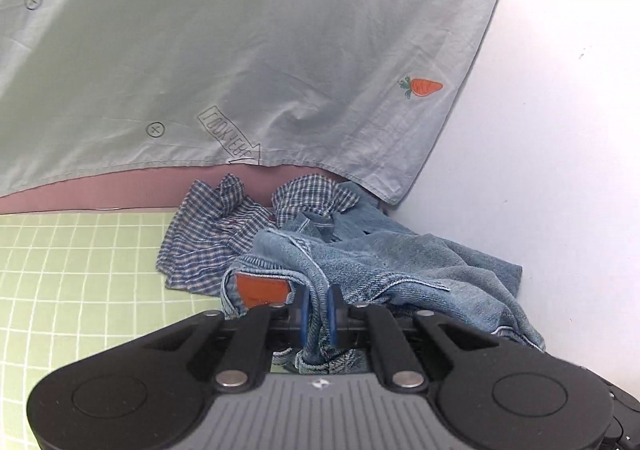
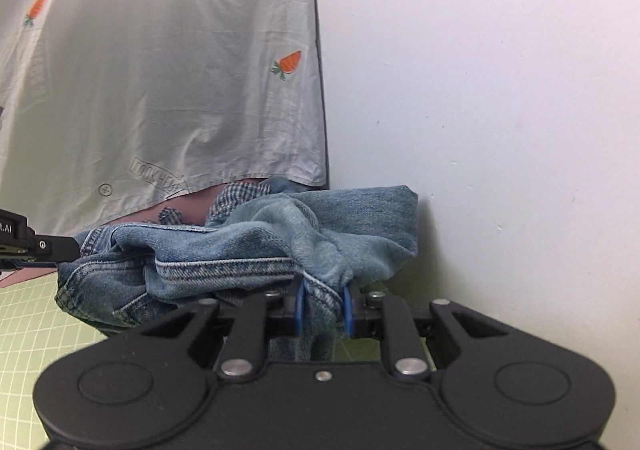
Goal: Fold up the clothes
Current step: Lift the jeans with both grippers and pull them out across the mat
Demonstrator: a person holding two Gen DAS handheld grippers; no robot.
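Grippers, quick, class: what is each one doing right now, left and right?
Left gripper: closed on the jeans.
Right gripper: closed on the jeans too.

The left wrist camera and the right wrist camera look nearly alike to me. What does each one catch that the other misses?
Only the left wrist view shows the orange patch on the jeans and most of the checked shirt spread on the green grid mat. Only the right wrist view shows the other gripper, the left gripper, reaching in from the side, and a second carrot print. Both show the jeans pinched in blue fingers, the hanging pale sheet and the white wall.
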